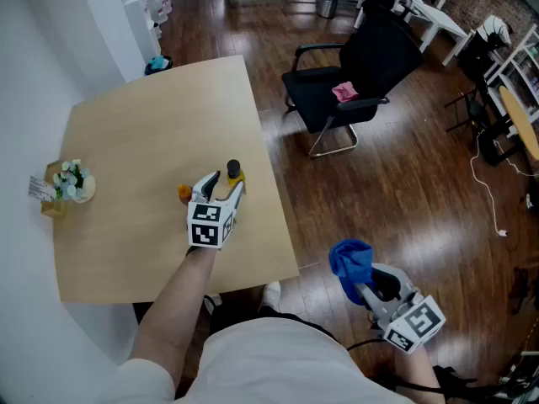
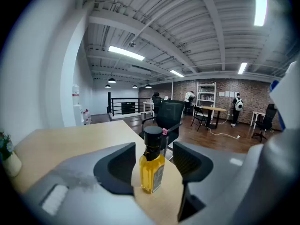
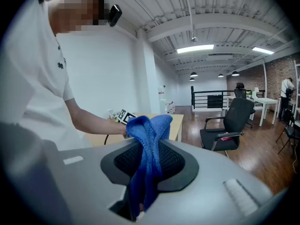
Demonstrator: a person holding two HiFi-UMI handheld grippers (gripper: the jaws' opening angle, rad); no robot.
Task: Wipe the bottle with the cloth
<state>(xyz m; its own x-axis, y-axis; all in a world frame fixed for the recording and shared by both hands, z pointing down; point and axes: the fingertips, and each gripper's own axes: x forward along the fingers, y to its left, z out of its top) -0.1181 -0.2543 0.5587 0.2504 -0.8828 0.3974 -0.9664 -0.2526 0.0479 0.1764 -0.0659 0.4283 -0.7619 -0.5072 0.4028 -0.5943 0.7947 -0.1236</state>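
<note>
A small bottle (image 1: 233, 172) of yellow liquid with a black cap stands upright near the right edge of the light wooden table (image 1: 143, 133). My left gripper (image 1: 226, 183) is open, one jaw on each side of the bottle (image 2: 152, 168) with a gap on both sides. In the left gripper view, the left gripper (image 2: 152, 162) frames the bottle without touching it. My right gripper (image 1: 370, 286) hangs off the table over the floor, shut on a blue cloth (image 1: 349, 261). The cloth (image 3: 148, 134) bunches up out of the closed jaws of the right gripper (image 3: 150, 162).
A small orange object (image 1: 184, 193) lies on the table just left of my left gripper. A flower pot (image 1: 71, 183) stands at the table's left edge. A black office chair (image 1: 354, 66) with a pink item on its seat stands on the wooden floor beyond the table's right side.
</note>
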